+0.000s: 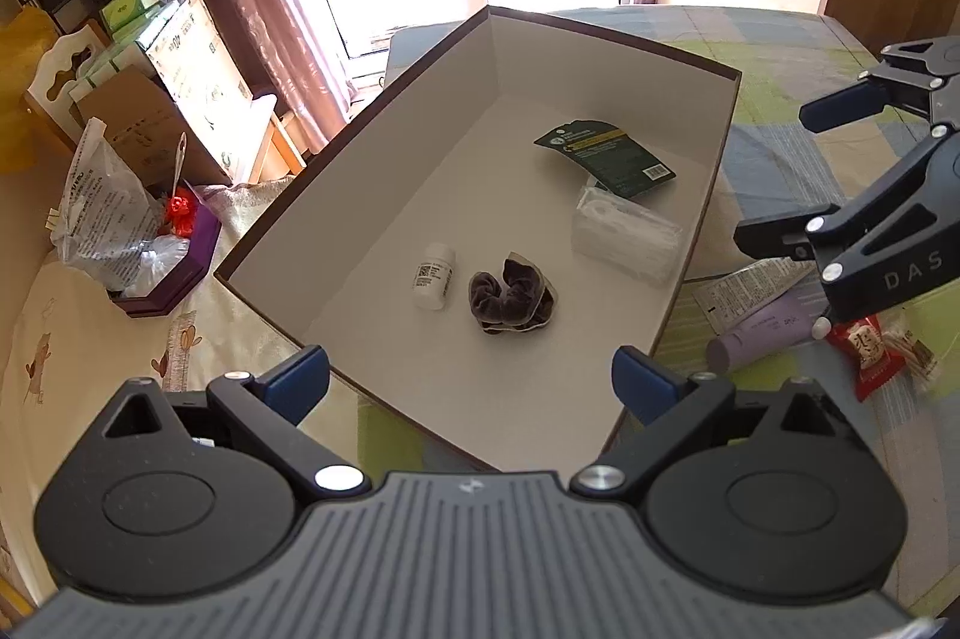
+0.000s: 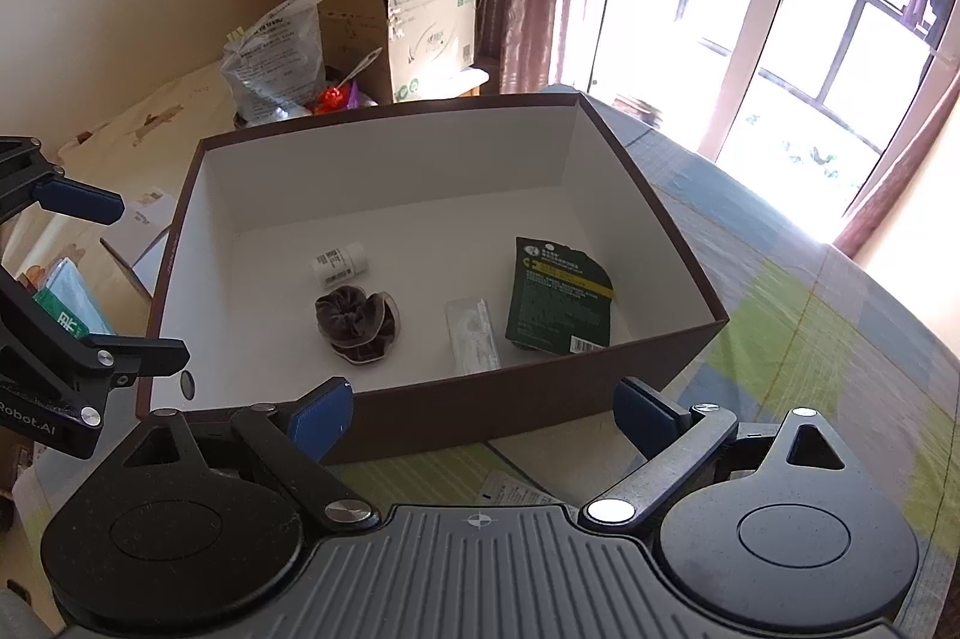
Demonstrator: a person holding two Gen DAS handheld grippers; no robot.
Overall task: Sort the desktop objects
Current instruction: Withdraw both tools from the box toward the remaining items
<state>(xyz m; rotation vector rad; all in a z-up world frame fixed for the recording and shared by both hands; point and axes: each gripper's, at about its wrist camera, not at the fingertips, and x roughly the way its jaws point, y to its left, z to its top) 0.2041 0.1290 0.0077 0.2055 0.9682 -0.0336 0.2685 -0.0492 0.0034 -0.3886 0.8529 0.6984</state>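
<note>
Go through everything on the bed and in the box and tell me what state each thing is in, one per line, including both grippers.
Brown box: open, no lid on.
White pill bottle: lying on its side in the box, cap on.
Dark scrunchie: bunched, beside the bottle.
Green packet: lying flat in the box.
Clear packet: lying flat, partly under the green packet.
Purple tube: lying outside the box.
Red snack packet: outside the box.
Left gripper: open, empty.
Right gripper: open, empty.

one box (image 1: 690, 195), one bottle (image 1: 433, 276), one scrunchie (image 1: 510, 296)
</note>
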